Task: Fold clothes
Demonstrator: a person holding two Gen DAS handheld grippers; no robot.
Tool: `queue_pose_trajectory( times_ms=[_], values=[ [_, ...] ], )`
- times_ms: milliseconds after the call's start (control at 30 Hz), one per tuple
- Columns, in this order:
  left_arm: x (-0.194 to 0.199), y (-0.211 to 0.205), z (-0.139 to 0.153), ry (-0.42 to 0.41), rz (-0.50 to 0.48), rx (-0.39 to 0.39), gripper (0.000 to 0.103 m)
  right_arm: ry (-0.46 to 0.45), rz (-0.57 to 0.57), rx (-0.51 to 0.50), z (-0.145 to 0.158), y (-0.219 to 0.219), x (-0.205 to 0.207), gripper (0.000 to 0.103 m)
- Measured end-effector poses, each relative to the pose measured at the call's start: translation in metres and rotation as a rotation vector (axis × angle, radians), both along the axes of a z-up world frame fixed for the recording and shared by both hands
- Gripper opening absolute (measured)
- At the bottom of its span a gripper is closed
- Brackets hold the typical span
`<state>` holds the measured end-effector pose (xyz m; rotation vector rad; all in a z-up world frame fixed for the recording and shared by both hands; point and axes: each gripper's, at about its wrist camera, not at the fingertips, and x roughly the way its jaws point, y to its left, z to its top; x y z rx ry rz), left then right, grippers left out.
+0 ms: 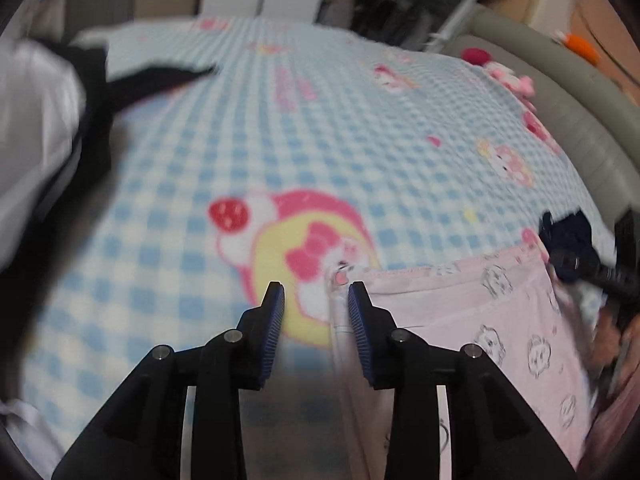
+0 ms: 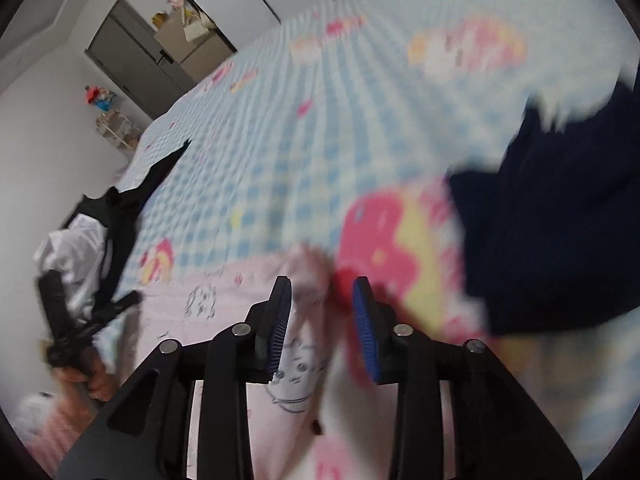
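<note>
Pink garment [image 1: 460, 304] between both parted claws

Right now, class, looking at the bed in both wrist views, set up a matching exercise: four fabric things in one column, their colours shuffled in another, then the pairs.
Things:
1. cartoon-print garment
2. checked fleece blanket
3. crumpled shirt
4. bunched dark garment

Colours:
A. navy
B. white
C. pale pink
D. blue and white with pink figures

Pairs: 1-C, 2-D, 3-B, 4-A
</note>
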<state>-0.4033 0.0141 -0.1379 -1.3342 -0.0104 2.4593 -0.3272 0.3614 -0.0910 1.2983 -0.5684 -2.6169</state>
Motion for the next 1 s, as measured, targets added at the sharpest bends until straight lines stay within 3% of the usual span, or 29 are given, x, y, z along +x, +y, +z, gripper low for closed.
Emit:
queue_pose_trajectory(
  times_ms=[67,100,133,233,300,367,500,533,567,700,733,900,967,1000],
  values=[
    [0.001,0.014,0.002,0.025,-0.052,-0.065,0.041,-0.003,0.081,0.089,0.009,-0.011,-0.007,0.028],
    [0.002,0.021,0.003,0.038,-0.078,-0.098,0.054,-0.007,0.126,0.148,0.011,-0.021,-0.01,0.025],
    [0.003,0.028,0.004,0.051,-0.104,-0.131,0.059,-0.016,0.177,0.194,0.011,-0.032,-0.012,0.024],
    [0.005,0.049,0.007,0.089,-0.182,-0.229,0.06,-0.075,0.286,0.273,-0.003,-0.058,-0.023,0.024],
    [0.006,0.063,0.009,0.114,-0.234,-0.295,0.056,-0.106,0.279,0.313,-0.018,-0.061,-0.031,0.024],
    [-0.003,0.057,0.011,0.119,-0.195,-0.292,0.056,-0.108,0.239,0.311,-0.027,-0.057,-0.039,0.018],
    [-0.026,0.023,0.027,0.128,-0.002,-0.236,0.046,-0.043,0.046,0.236,-0.01,-0.022,-0.043,0.021],
    [-0.024,0.019,0.036,0.13,-0.024,-0.159,0.046,-0.026,0.047,0.22,-0.004,-0.02,-0.042,0.023],
    [-0.017,0.024,0.042,0.144,-0.077,-0.13,0.047,-0.009,0.078,0.204,0.002,-0.021,-0.039,0.023],
    [0.014,0.064,0.045,0.167,-0.326,-0.136,0.048,-0.012,0.201,0.258,0.013,-0.043,-0.028,0.026],
    [0.018,0.072,0.042,0.161,-0.35,-0.146,0.048,-0.029,0.206,0.253,0.012,-0.046,-0.025,0.026],
    [0.033,0.108,0.025,0.125,-0.415,-0.199,0.05,-0.07,0.145,0.205,0.007,-0.046,0.001,0.026],
    [0.027,0.109,0.015,0.152,-0.34,-0.326,0.051,-0.087,0.147,0.186,0.004,-0.041,0.017,0.026],
    [0.021,0.102,0.018,0.139,-0.284,-0.308,0.054,-0.104,0.151,0.21,0.0,-0.039,0.021,0.026]
  ],
)
